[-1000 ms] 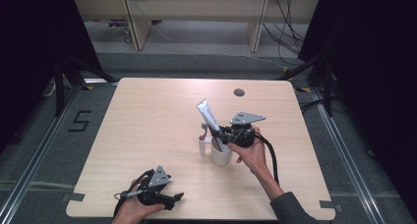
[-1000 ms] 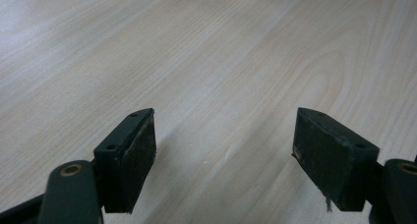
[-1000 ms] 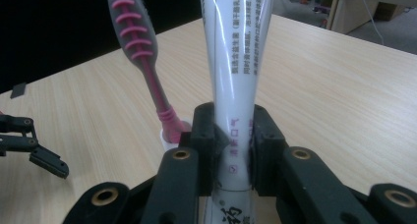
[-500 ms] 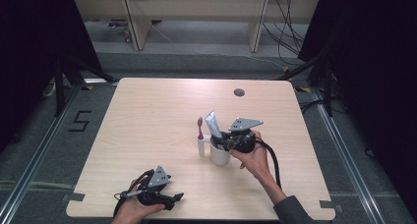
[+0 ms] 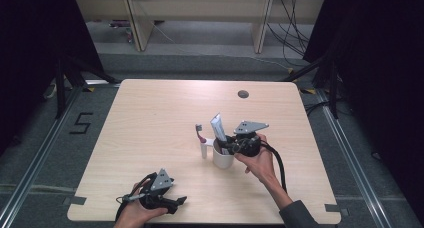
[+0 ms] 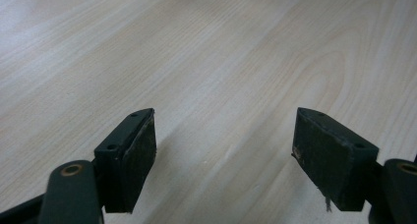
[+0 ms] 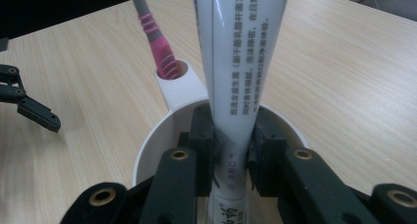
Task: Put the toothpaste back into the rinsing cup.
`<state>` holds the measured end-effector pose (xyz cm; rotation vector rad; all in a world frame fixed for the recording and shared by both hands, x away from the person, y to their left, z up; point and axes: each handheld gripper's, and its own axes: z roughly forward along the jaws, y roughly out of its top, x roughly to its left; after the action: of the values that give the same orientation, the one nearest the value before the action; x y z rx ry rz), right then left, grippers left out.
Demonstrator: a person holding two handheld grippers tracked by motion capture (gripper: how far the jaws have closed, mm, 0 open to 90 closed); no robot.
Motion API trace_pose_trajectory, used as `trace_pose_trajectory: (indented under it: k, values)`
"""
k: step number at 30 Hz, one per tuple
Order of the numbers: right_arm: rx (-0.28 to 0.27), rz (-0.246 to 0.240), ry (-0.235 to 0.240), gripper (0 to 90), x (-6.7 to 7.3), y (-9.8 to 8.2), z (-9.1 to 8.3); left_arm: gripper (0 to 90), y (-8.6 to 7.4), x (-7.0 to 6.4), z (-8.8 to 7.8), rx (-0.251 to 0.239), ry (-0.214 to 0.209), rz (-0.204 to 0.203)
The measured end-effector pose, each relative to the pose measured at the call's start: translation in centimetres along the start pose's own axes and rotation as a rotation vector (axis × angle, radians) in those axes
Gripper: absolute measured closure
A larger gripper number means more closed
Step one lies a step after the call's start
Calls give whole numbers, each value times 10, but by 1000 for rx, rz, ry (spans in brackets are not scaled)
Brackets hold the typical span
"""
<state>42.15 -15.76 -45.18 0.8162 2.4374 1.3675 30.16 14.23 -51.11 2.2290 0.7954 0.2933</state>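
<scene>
A white cup (image 5: 223, 157) stands near the table's middle, with a side holder carrying a pink and grey toothbrush (image 5: 199, 133). My right gripper (image 5: 231, 147) is shut on a white toothpaste tube (image 5: 218, 126), holding it upright with its lower end inside the cup. In the right gripper view the tube (image 7: 241, 67) is pinched between the jaws over the cup rim (image 7: 162, 130), and the toothbrush handle (image 7: 157, 42) stands in its holder. My left gripper (image 5: 172, 203) rests open at the table's front left edge, jaws wide apart above bare wood (image 6: 221, 86).
The light wooden table (image 5: 160, 118) has a round cable hole (image 5: 243, 94) at the back right. Cables trail from both grippers. Dark floor, rails and shelving legs surround the table.
The right gripper has swung the toothpaste tube from tilted to nearly upright and lowered it into the cup. The left gripper has stayed put.
</scene>
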Motion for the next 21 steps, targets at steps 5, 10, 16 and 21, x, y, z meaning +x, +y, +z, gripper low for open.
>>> trace_pose_trajectory:
  k: [5,10,16,21]
  values:
    - [-12,21,11,718,1,0,0,244,0,0,0,0,-1,-5]
    - [-22,35,3,679,2,1,-4,244,0,-1,1,-1,-3,-5]
    - [-29,32,-6,638,2,2,-7,244,0,0,0,6,1,1]
    - [-41,64,7,576,4,4,-11,244,0,0,0,1,1,-3]
